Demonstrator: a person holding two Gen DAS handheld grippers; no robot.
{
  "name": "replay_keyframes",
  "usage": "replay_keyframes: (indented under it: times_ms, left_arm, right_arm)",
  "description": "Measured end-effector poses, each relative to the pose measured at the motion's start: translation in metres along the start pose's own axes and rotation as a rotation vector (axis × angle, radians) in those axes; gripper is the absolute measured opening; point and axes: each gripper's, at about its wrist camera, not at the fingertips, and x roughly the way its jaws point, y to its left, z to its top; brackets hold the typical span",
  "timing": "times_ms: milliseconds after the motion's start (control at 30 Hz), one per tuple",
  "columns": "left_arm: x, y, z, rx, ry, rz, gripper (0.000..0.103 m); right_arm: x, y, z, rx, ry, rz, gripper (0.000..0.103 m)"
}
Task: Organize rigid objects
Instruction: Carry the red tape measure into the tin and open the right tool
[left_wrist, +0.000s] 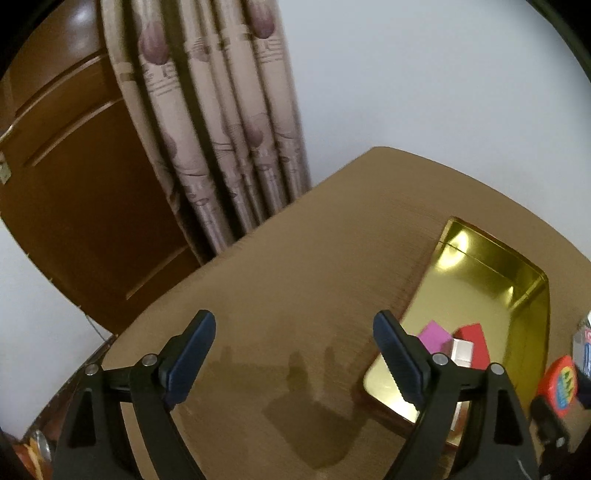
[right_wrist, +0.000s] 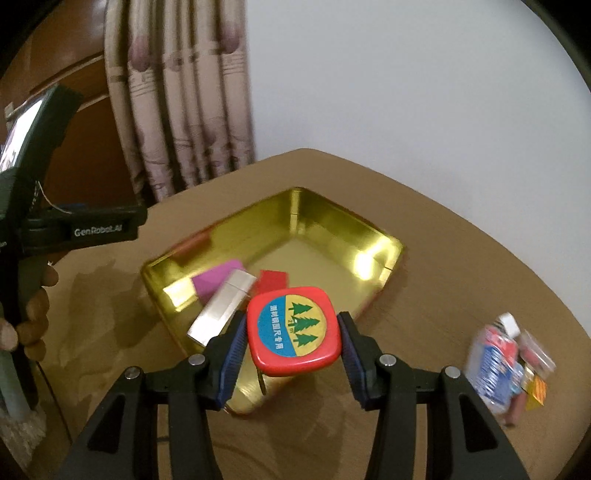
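My right gripper (right_wrist: 291, 320) is shut on a red square tape measure (right_wrist: 293, 330) with a blue, yellow and green tree label. It holds it above the near edge of a gold metal tray (right_wrist: 332, 225). In the tray lie a pink block (right_wrist: 216, 278), a silver box (right_wrist: 221, 308) and a red block (right_wrist: 273, 278). My left gripper (left_wrist: 294, 328) stands open over bare table, left of the tray (left_wrist: 498, 291), with nothing between its fingers. The left wrist view also shows the pink block (left_wrist: 434, 334), the red block (left_wrist: 476, 341) and the tape measure (left_wrist: 559, 384) at the right edge.
A pile of small coloured packets (right_wrist: 506, 363) lies on the brown table (right_wrist: 461, 280) to the right of the tray. A person's hand (right_wrist: 33, 314) grips the left tool's body (right_wrist: 99, 230) at the left. A curtain (left_wrist: 221, 129) and a wooden door (left_wrist: 81, 177) stand behind the table.
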Motion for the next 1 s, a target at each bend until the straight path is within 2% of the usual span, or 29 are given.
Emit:
replay_keyframes:
  times_ms: [200, 667, 1000]
  left_arm:
    - [0.013, 0.014, 0.001, -0.076, 0.054, -0.047, 0.086]
    - [0.012, 0.006, 0.001, -0.042, 0.053, -0.075, 0.086]
    - [0.014, 0.004, -0.001, -0.035, 0.061, -0.093, 0.086]
  right_arm:
    - [0.034, 0.022, 0.005, -0.037, 0.056, -0.003, 0.049]
    - [0.07, 0.022, -0.006, -0.022, 0.112, -0.003, 0.049]
    - [0.079, 0.019, -0.005, 0.004, 0.108, 0.006, 0.049]
